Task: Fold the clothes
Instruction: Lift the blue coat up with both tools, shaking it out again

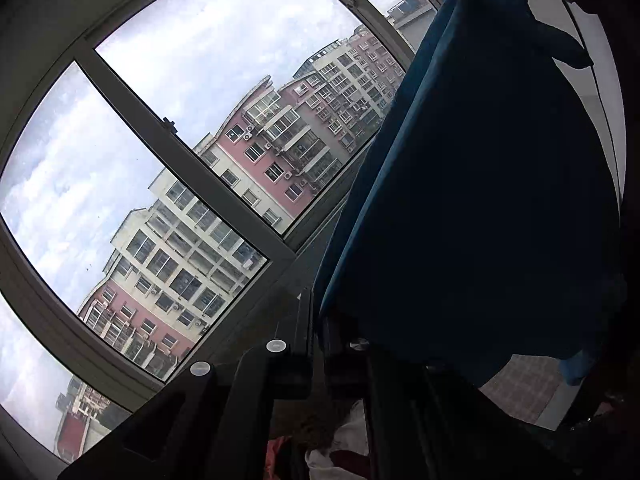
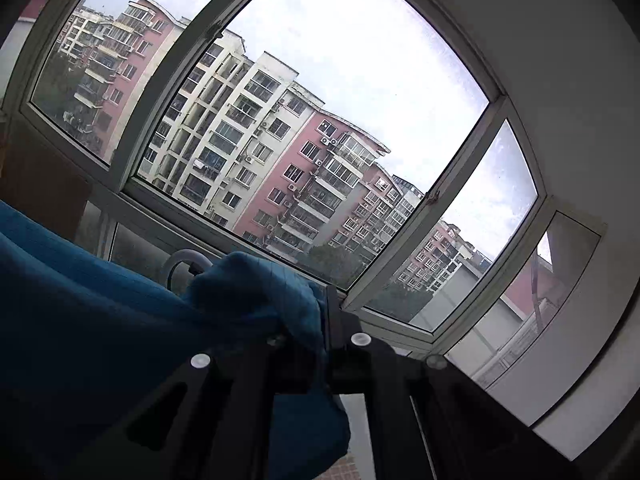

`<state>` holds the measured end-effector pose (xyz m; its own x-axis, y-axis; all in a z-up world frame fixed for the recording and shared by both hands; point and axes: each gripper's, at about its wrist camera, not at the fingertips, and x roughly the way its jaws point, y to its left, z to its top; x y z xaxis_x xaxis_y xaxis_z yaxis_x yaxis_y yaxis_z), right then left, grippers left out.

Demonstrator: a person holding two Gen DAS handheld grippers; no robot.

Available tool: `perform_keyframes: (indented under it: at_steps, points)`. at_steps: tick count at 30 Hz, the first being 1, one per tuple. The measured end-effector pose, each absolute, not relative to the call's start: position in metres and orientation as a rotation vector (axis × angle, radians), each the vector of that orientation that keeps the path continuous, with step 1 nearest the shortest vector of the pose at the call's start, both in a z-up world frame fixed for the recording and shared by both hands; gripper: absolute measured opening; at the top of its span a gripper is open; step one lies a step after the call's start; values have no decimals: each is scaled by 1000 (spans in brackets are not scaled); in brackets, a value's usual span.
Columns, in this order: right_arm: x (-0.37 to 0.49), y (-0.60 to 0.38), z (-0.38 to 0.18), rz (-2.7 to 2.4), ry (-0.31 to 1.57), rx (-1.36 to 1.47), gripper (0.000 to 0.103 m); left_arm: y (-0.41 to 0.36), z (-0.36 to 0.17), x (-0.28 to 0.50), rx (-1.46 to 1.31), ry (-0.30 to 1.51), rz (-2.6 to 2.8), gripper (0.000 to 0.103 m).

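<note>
Closest in, the left tool has its 2 black fingers pressed together on an edge of the blue garment, which spreads upward and to the right from the pinch as a wide, shadowed sheet held in the air. Under it a patch of tiled floor shows, along with some white and red cloth low in the left wrist view. The right tool is likewise clamped on a bunched fold of the same garment, the fabric trailing off to the left. Farther back stands a large window, and beyond it pink and cream apartment blocks under cloudy sky.
</note>
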<state>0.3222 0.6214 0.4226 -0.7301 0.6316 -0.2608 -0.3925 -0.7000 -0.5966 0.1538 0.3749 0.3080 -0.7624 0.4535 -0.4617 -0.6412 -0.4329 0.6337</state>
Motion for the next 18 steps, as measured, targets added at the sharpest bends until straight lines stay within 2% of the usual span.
perform_keyframes:
  at_steps: [4, 9, 13, 15, 16, 17, 18]
  points:
    - [228, 652, 329, 2378, -708, -787, 2, 428, 235, 72, -482, 1162, 2157, 4]
    - [120, 672, 216, 2378, -730, -914, 2, 493, 117, -25, -627, 1338, 2130, 3]
    - [44, 673, 133, 2374, -767, -988, 2, 515, 19, -110, -850, 1337, 2112, 5]
    - [4, 674, 84, 2331, -799, -1068, 3, 520, -36, -127, -991, 1288, 2083, 5]
    - [-15, 675, 58, 2305, -810, -1129, 4, 522, -65, -134, -1060, 1260, 2066, 5]
    - [-30, 675, 33, 2277, -831, -1189, 12, 526, -83, -141, -1118, 1229, 2036, 6]
    - [-43, 676, 7, 2246, -854, -1248, 26, 530, -99, -148, -1172, 1197, 2002, 10]
